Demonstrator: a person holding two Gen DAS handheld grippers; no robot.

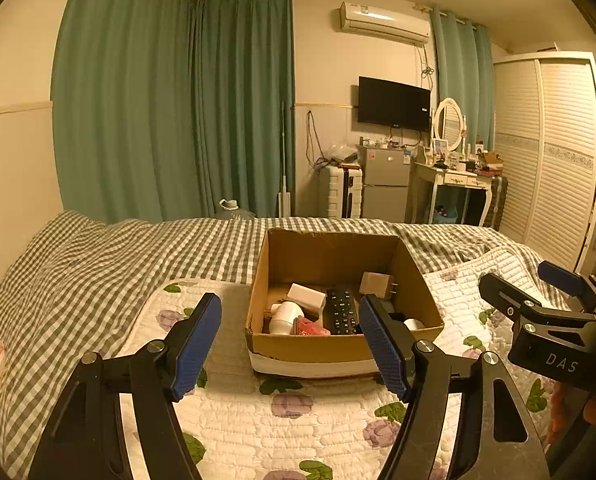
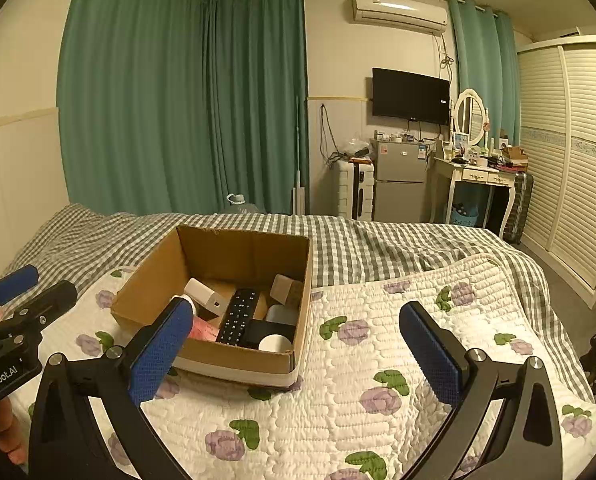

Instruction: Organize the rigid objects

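- Jaws: left gripper spread wide, holding nothing; right gripper likewise spread, holding nothing.
- Cardboard box: open-topped, on floral quilt, just ahead of both grippers.
- Contents: black remote, white charger block, beige plug adapter, white cylindrical piece, pink wrapper.
- Gingham bedsheet: beyond quilt.

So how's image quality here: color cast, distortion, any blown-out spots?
Left wrist view: warm yellow cast, strong fisheye bending of the wardrobe, glare on the air conditioner. Right wrist view: same cast and bending, cardboard box contents sharp, corners vignetted black.
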